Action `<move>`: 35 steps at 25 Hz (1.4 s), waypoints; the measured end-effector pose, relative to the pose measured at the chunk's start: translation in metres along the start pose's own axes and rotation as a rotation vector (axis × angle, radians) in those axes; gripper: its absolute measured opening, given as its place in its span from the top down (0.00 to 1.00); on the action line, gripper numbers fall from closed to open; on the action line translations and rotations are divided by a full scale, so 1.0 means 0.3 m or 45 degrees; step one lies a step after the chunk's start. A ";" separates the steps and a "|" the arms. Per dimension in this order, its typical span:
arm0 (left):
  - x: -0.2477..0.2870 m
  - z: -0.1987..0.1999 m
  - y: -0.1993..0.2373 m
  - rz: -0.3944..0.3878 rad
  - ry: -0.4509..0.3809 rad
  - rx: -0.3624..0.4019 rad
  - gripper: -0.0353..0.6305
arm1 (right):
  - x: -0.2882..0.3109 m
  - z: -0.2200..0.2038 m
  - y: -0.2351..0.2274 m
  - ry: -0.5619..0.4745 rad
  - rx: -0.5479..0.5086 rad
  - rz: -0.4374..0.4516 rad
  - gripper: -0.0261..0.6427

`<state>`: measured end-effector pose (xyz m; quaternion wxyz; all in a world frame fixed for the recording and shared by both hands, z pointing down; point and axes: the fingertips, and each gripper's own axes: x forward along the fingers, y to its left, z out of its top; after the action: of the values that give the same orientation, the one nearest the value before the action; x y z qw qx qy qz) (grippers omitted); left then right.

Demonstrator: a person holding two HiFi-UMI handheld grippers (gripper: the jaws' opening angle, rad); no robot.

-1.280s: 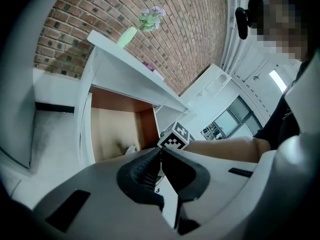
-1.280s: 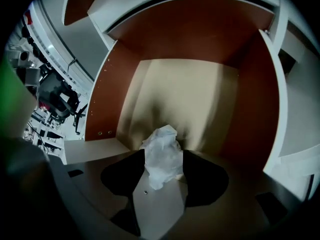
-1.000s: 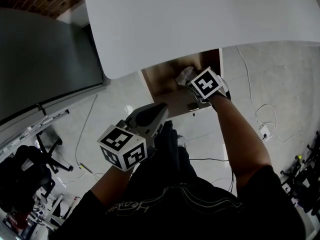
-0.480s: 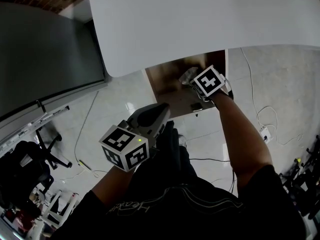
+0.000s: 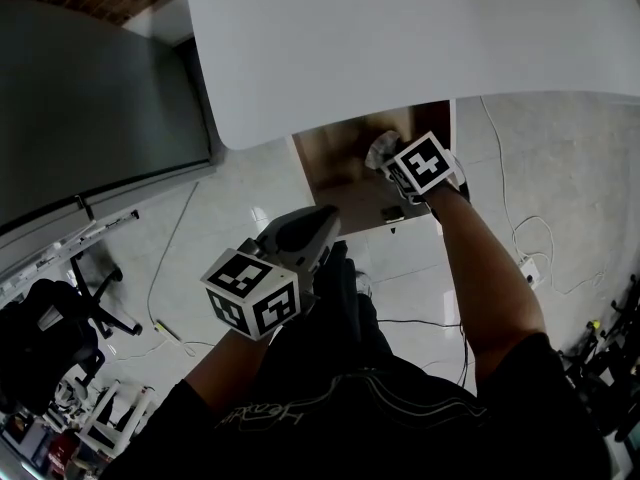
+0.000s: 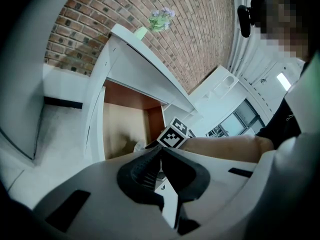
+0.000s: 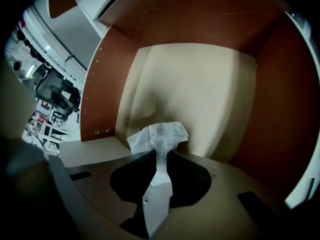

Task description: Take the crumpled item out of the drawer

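The crumpled item [image 7: 159, 134] is a white wad lying in the open wooden drawer [image 7: 200, 89]. My right gripper [image 7: 161, 155] points steeply down into the drawer. Its jaws have just been closing, and the wad is now pinched between the tips. From the head view the wad [image 5: 380, 150] peeks out beside the right gripper [image 5: 392, 164] inside the drawer [image 5: 335, 173]. My left gripper [image 5: 322, 220] hangs back outside the drawer front, its tips together with nothing held. Its own view shows the left gripper [image 6: 160, 149] aimed at the drawer [image 6: 120, 126] and the wad [image 6: 139, 146].
A white tabletop [image 5: 400, 38] overhangs the back of the drawer. A dark grey panel [image 5: 90, 108] stands to the left, with an office chair [image 5: 90, 303] below it. Cables [image 5: 520, 230] trail over the pale floor on the right. A vase of flowers [image 6: 157, 23] stands on the table.
In the head view the right gripper stays in the drawer over the wad, hardly shifted. The left gripper keeps its place outside the drawer.
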<state>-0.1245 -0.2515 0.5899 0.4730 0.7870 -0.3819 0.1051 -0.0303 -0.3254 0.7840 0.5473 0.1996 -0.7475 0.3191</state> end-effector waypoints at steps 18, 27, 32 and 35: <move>-0.081 0.023 -0.134 0.023 -0.070 0.029 0.91 | -0.235 0.036 0.077 -0.180 0.021 0.034 0.87; -0.179 0.062 -0.280 0.034 -0.137 0.078 0.91 | -0.501 0.018 0.170 -0.355 0.046 0.000 0.87; -0.246 0.078 -0.402 0.025 -0.188 0.135 0.91 | -0.686 -0.032 0.241 -0.456 -0.006 -0.039 0.87; -0.287 0.079 -0.483 0.017 -0.224 0.168 0.91 | -0.804 -0.062 0.285 -0.536 -0.014 -0.045 0.87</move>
<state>-0.0867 -0.1900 0.4356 0.3842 0.8201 -0.4192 0.0637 0.0048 -0.2635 0.5376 0.3857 0.2719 -0.8434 0.2569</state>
